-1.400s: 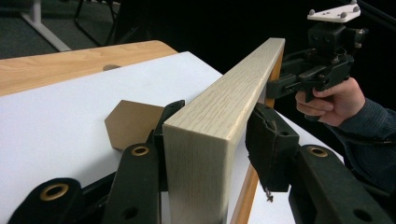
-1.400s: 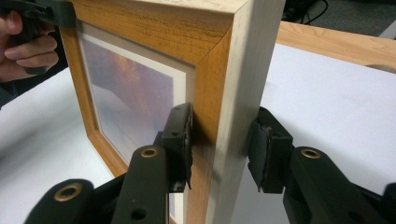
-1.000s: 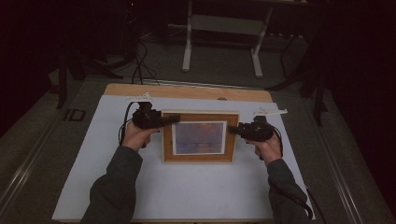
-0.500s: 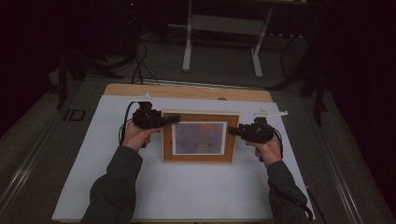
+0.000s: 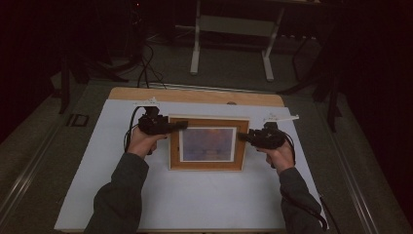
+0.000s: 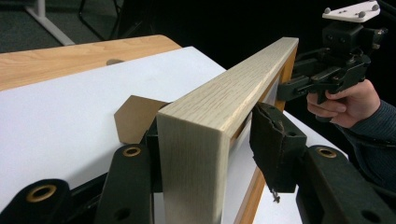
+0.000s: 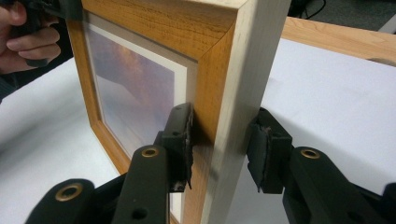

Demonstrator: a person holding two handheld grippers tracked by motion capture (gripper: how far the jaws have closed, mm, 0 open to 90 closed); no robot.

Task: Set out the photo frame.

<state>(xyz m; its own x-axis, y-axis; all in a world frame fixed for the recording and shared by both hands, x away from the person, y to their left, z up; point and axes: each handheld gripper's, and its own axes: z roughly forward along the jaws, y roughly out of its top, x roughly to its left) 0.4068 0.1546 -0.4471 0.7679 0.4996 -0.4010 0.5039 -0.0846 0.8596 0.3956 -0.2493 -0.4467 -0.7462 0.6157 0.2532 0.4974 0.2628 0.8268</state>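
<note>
Fingers of left gripper (image 6: 205,154) and right gripper (image 7: 219,149) clamp picture frame (image 5: 208,143); left gripper view reveals backing stand (image 6: 135,116).

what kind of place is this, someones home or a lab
Probably a lab or recording room, not a home. The table is covered by a plain white sheet, cables trail over the dark floor, and a bare equipment stand sits behind. Both tongs, left and right, grip a picture frame.
</note>
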